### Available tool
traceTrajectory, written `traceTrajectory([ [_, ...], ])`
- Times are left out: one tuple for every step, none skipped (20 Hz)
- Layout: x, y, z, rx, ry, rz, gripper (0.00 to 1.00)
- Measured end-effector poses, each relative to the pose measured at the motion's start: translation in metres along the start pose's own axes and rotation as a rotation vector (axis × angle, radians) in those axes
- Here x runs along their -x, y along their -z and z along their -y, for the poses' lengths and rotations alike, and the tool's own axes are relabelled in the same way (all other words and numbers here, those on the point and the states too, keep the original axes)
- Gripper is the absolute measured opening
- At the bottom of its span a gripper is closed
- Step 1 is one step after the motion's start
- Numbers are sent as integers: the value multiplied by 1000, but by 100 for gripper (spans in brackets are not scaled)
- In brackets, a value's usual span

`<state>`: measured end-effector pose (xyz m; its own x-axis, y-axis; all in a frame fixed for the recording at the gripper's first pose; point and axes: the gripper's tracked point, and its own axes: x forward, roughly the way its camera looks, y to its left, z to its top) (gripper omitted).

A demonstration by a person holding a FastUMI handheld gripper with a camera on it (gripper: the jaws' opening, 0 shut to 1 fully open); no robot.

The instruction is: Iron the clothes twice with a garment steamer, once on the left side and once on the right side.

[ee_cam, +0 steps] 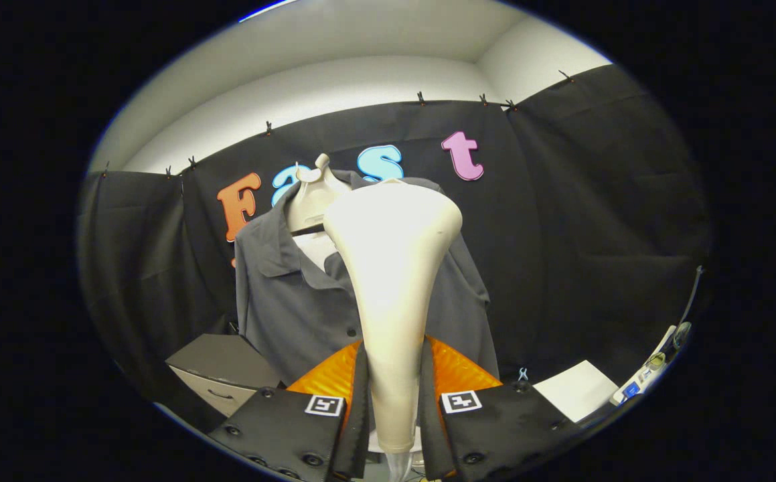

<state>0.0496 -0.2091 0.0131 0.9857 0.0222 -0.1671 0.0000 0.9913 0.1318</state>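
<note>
Gripper view: the gripper [393, 395] sits at the bottom centre of the frame, its two fingers clamped on the narrow handle of the garment steamer [391, 268], one pressing each side. Gripping it low on the slim part appears to leave the wide head free to reach forward, and the head rises to the middle of the frame, flared broad at the top, its working face turned away toward the cloth.

Beyond the head hangs the grey shirt [294, 301], buttoned and collared, on a pale mannequin form [311, 194] in the upper centre-left, against the black booth wall. Hanging upright keeps the fabric smooth and open for vertical passes. The steamer covers the shirt's middle and one half from sight; whether it touches the cloth cannot be told.

At the lower left, just beside the shirt's hem, stands a dark box with a drawer [217, 371]. At the lower right lies a white sheet [575, 388].
</note>
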Motion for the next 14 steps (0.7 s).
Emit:
traceTrajectory([
  [4, -5, -2, 9, 4, 15, 39],
  [10, -9, -3, 14, 9, 32, 39],
  [14, -12, -4, 12, 12, 49, 39],
  [16, -14, -4, 14, 13, 54, 39],
  [18, -15, -5, 18, 11, 57, 39],
  [16, -16, -6, 18, 10, 62, 39],
  [14, -17, -6, 13, 13, 66, 39],
  [13, -18, -5, 11, 16, 71, 39],
  [12, -18, -5, 19, 19, 77, 39],
  [11, -19, -4, 32, 22, 79, 39],
  [11, -18, -4, 32, 20, 79, 39],
  [11, -16, -7, 26, 13, 75, 39],
  [10, -14, -9, 18, 7, 72, 39],
  [8, -12, -9, 16, 4, 66, 39],
])
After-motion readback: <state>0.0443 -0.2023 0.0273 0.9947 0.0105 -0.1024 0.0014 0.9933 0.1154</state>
